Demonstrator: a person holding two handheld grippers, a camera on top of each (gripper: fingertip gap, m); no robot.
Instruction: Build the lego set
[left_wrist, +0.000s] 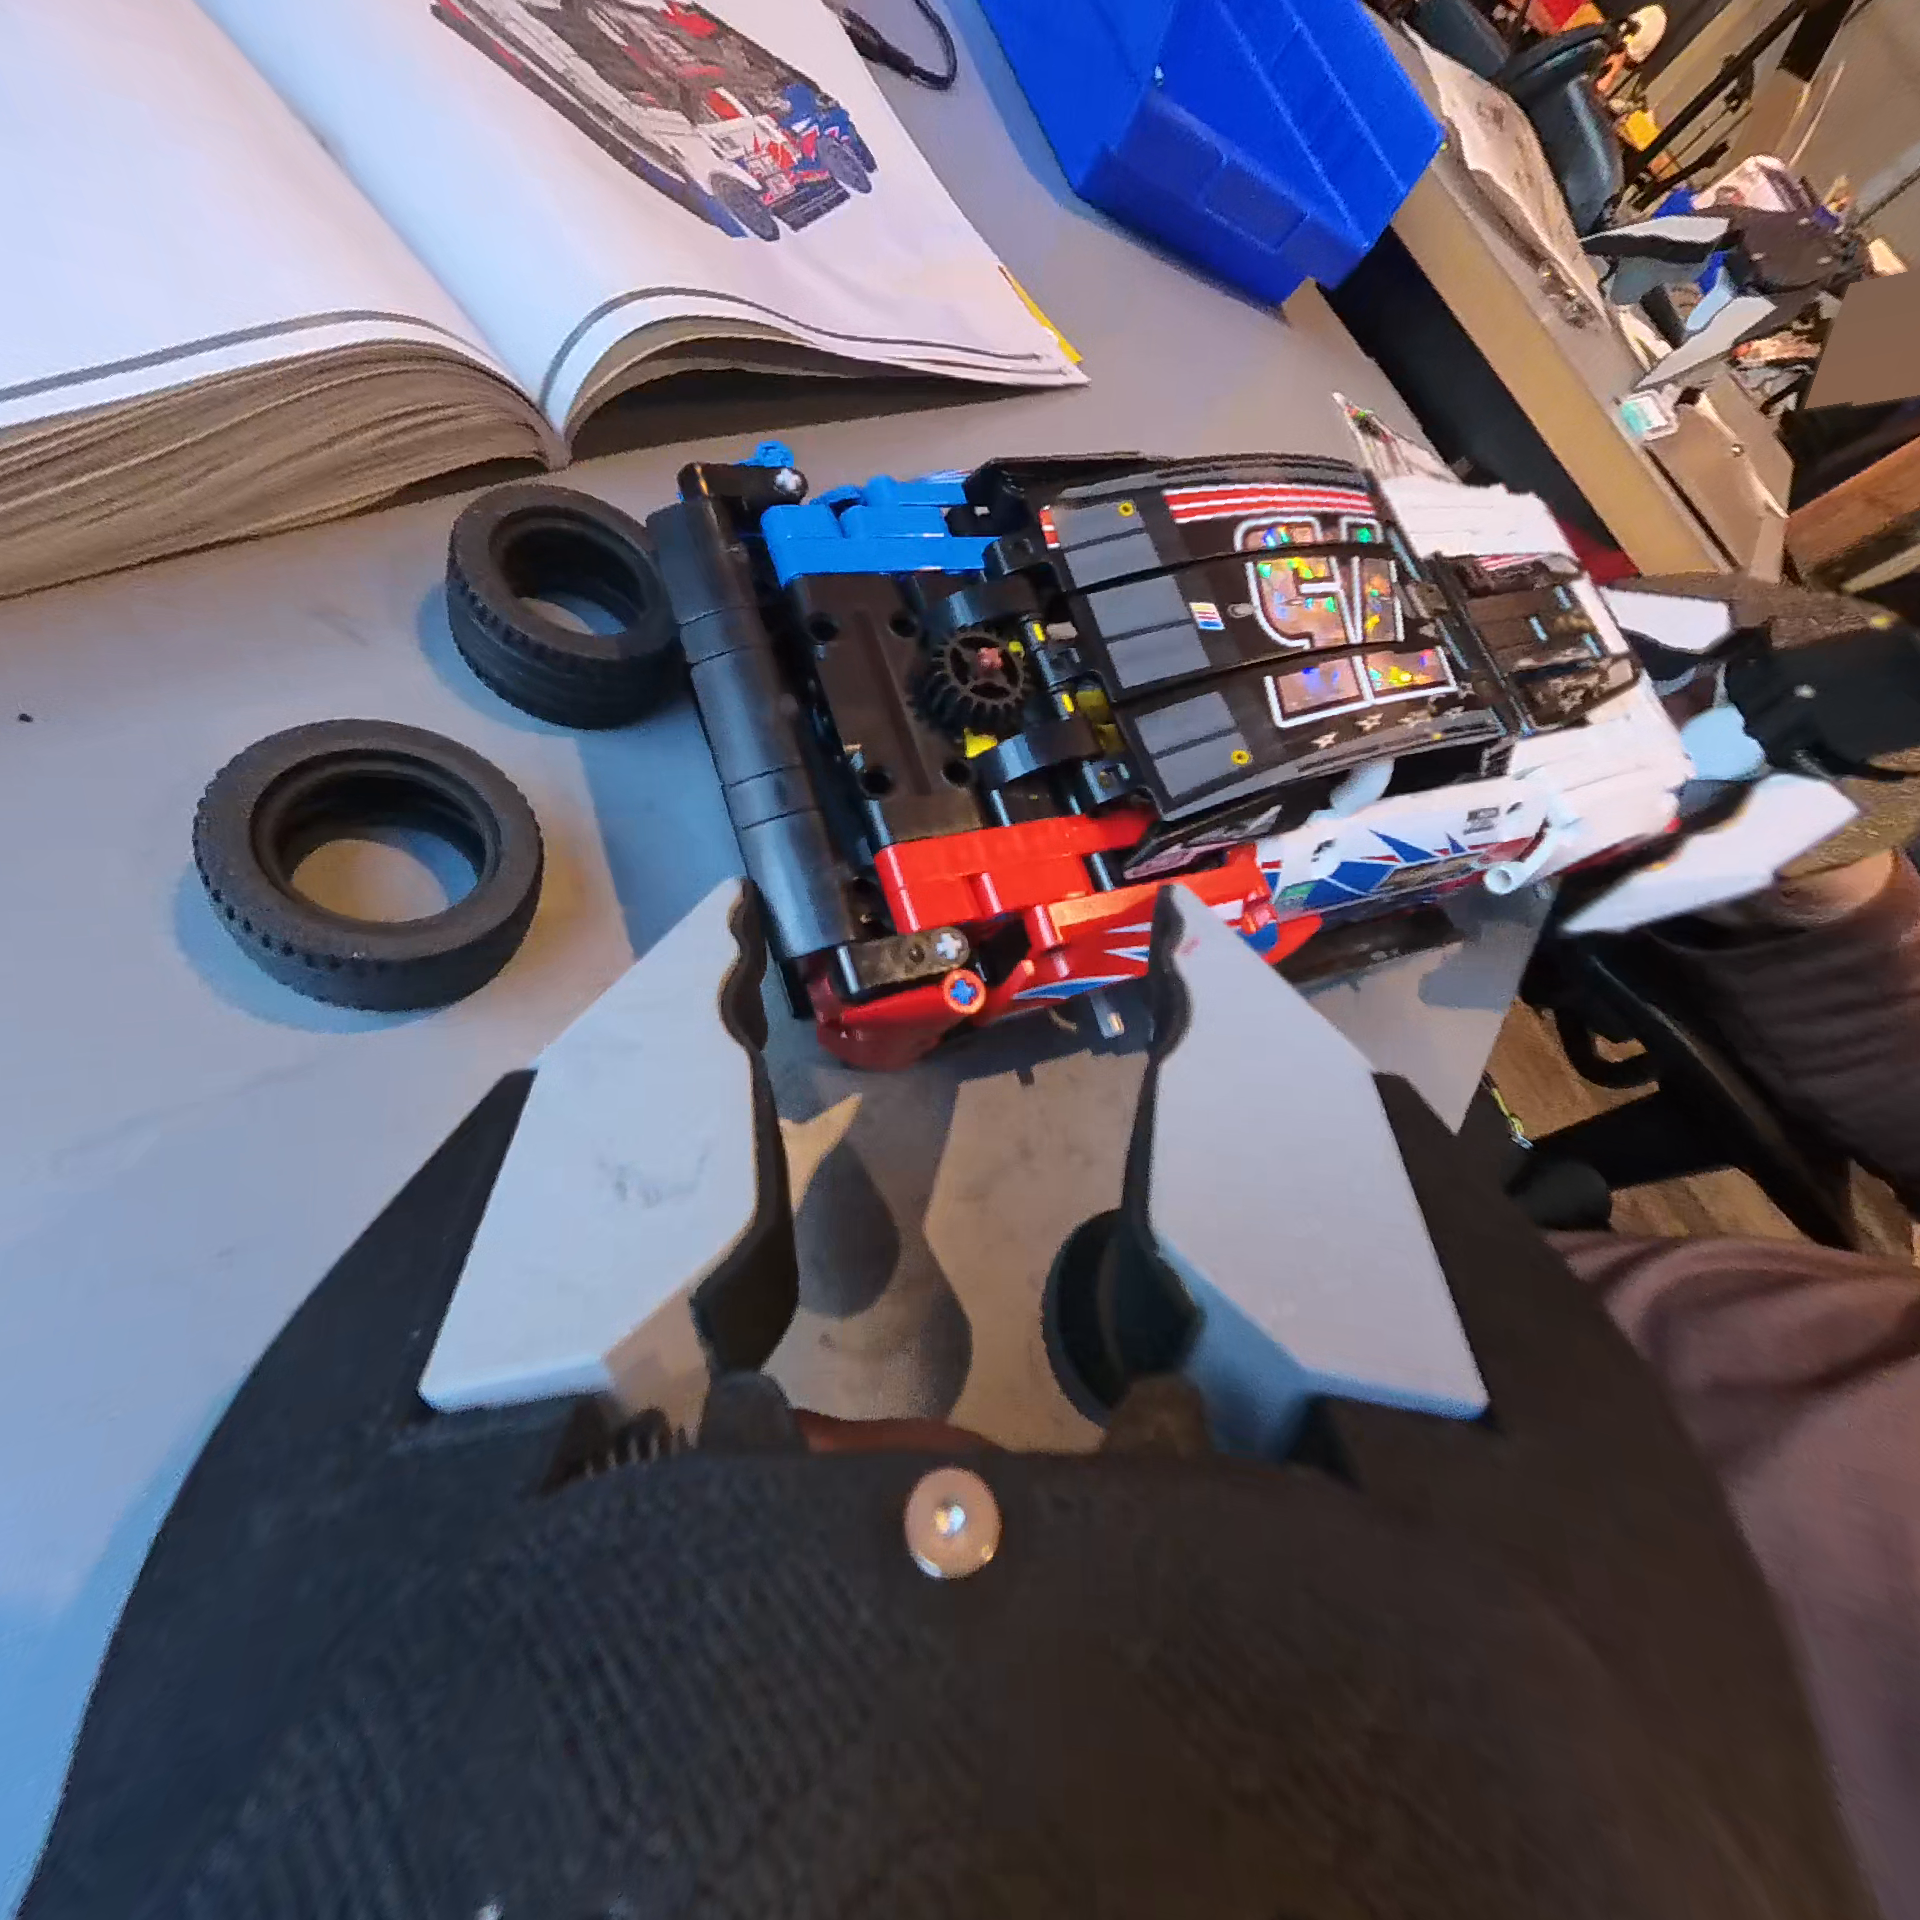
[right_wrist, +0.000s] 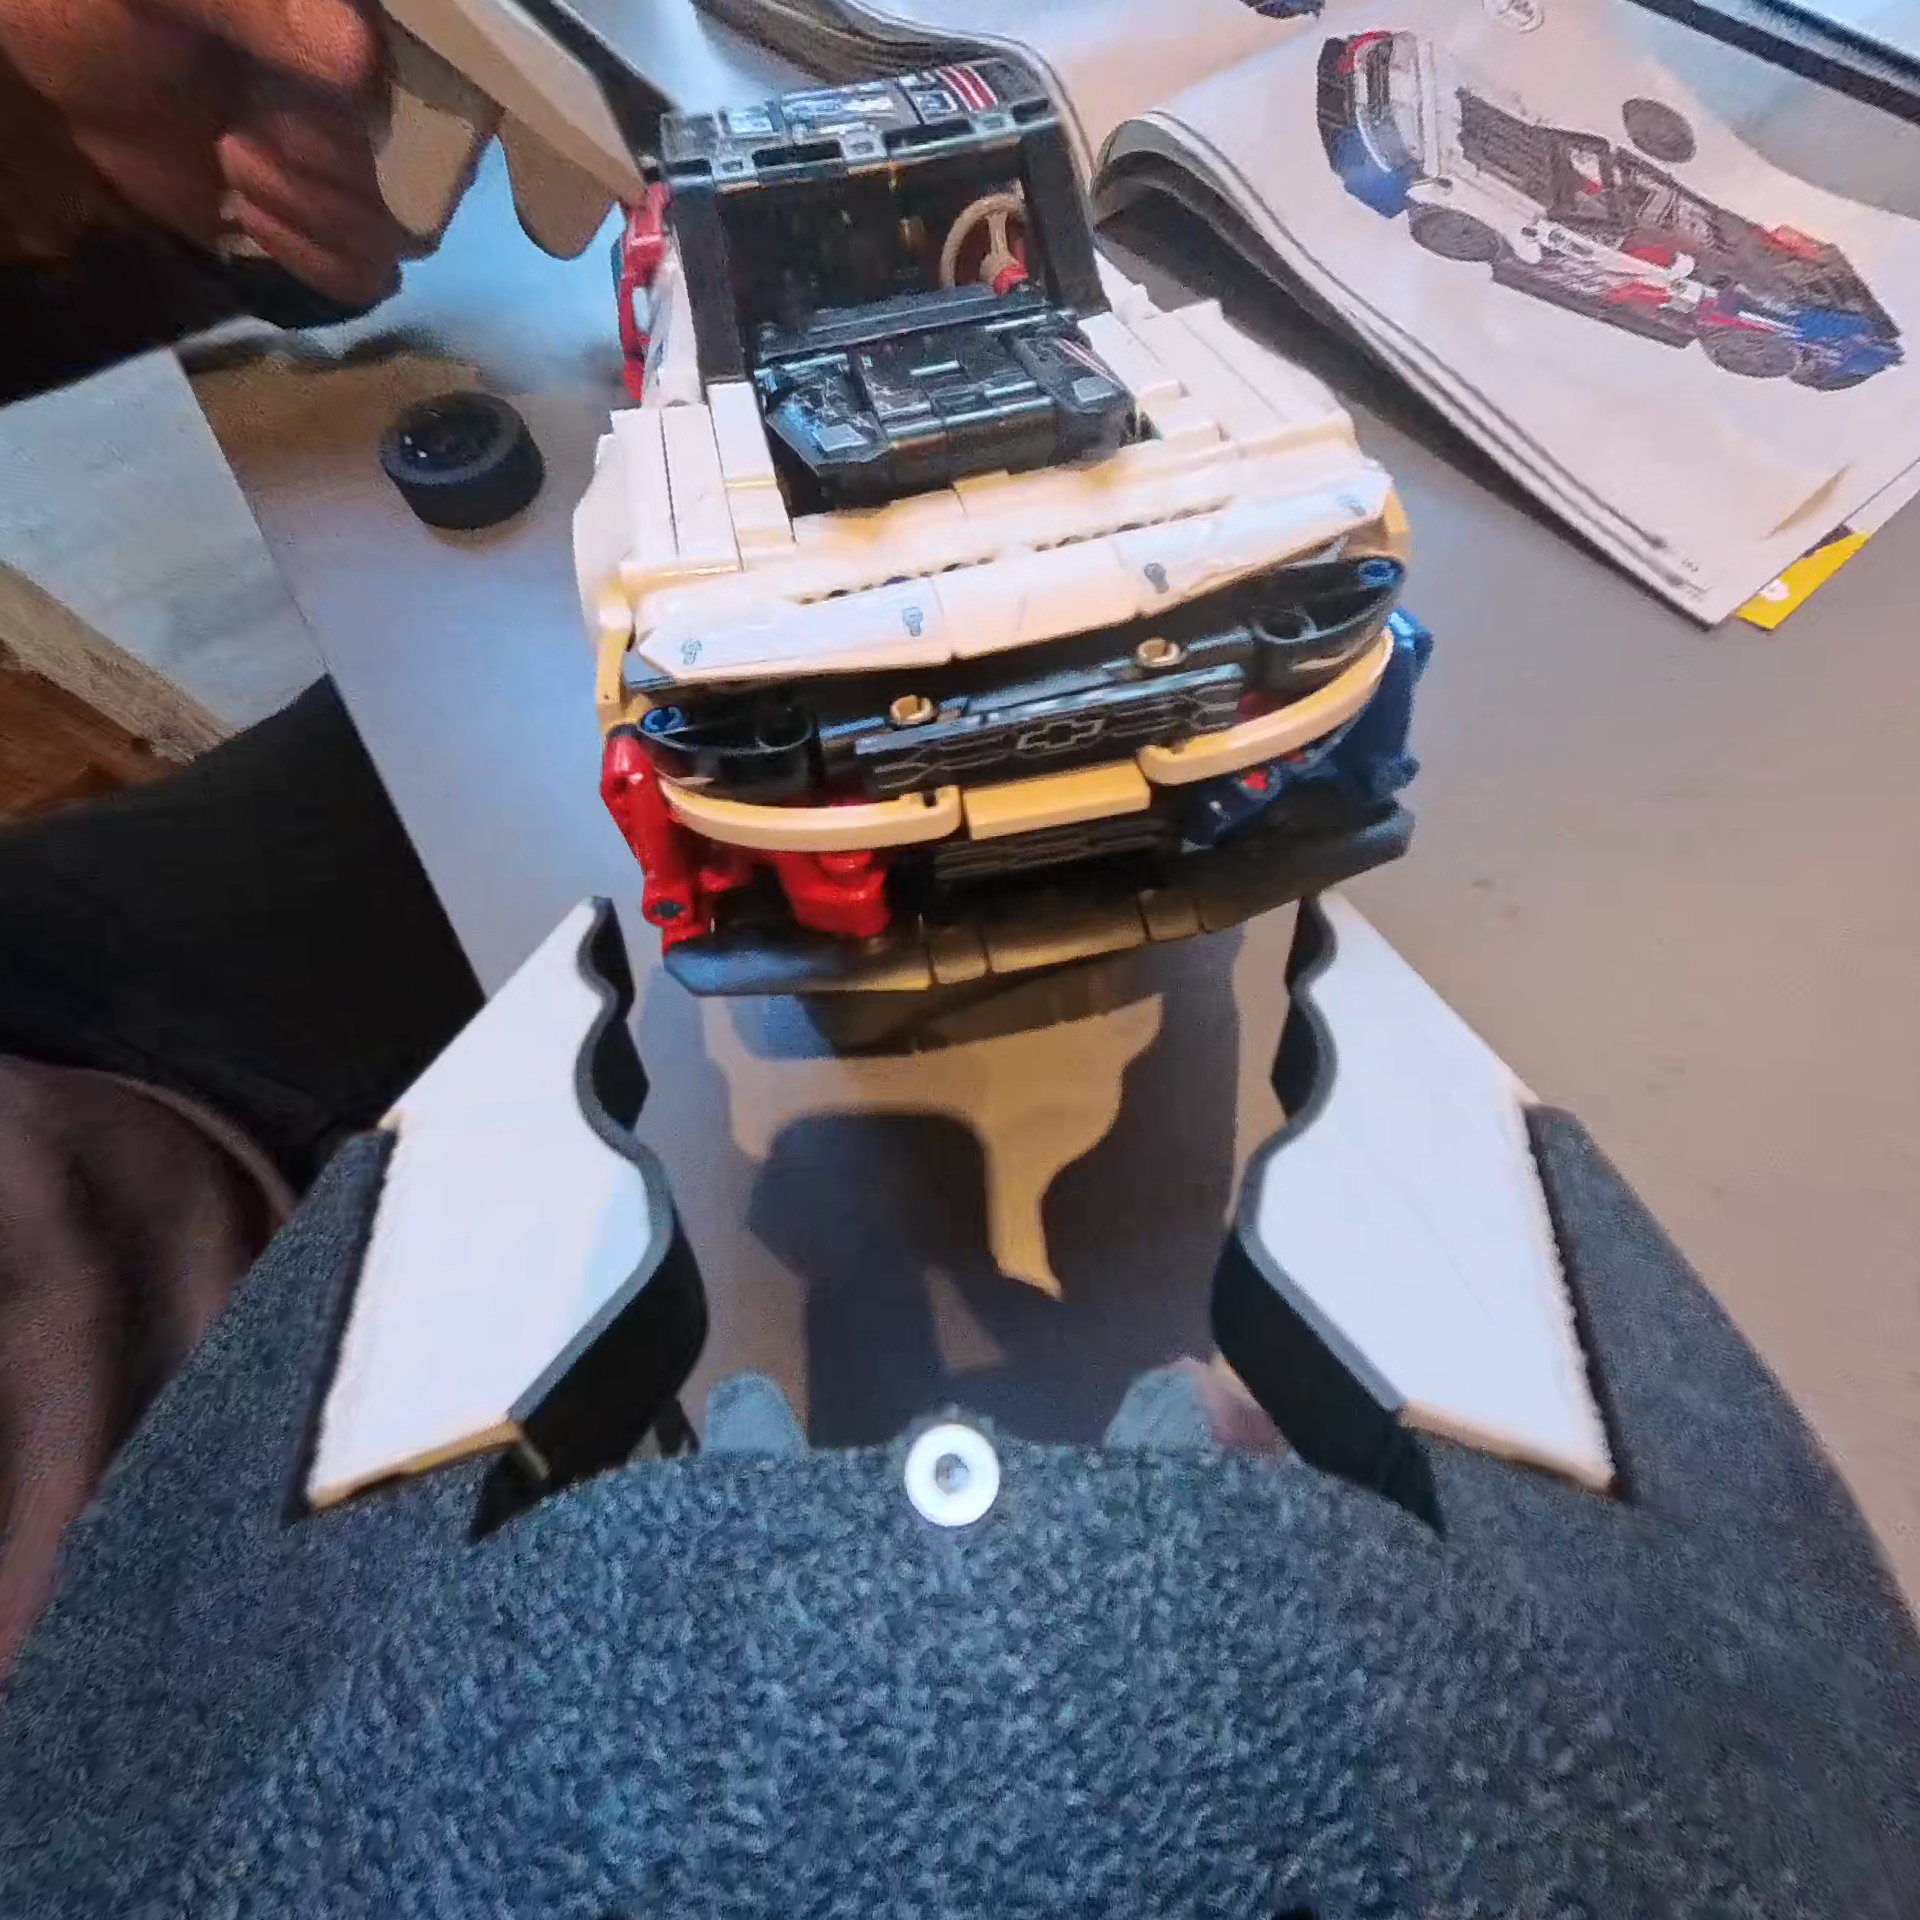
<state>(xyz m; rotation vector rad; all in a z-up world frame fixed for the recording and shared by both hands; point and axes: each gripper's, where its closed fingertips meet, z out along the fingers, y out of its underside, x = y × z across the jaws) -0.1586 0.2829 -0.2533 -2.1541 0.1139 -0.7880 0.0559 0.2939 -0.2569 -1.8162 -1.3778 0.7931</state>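
The lego car (left_wrist: 1195, 665), black, white, red and blue, lies on the grey table (left_wrist: 208, 1143) with no tyres on it. My left gripper (left_wrist: 956, 935) is open, its tips at the car's red rear corner. Two loose black tyres (left_wrist: 561, 608) (left_wrist: 369, 862) lie left of the car's rear. In the right wrist view the car's white nose (right_wrist: 987, 540) faces me. My right gripper (right_wrist: 956, 925) is open and empty, its tips just short of the front bumper. The right gripper also shows at the car's nose in the left wrist view (left_wrist: 1704, 743). The left gripper shows at the far left in the right wrist view (right_wrist: 520, 135).
An open instruction book (left_wrist: 312, 260) lies behind the car; it also shows in the right wrist view (right_wrist: 1558, 260). A blue bin (left_wrist: 1226, 135) stands at the back. One tyre (right_wrist: 462, 457) lies left of the car. The table edge runs close past the car's nose, with a chair and floor beyond.
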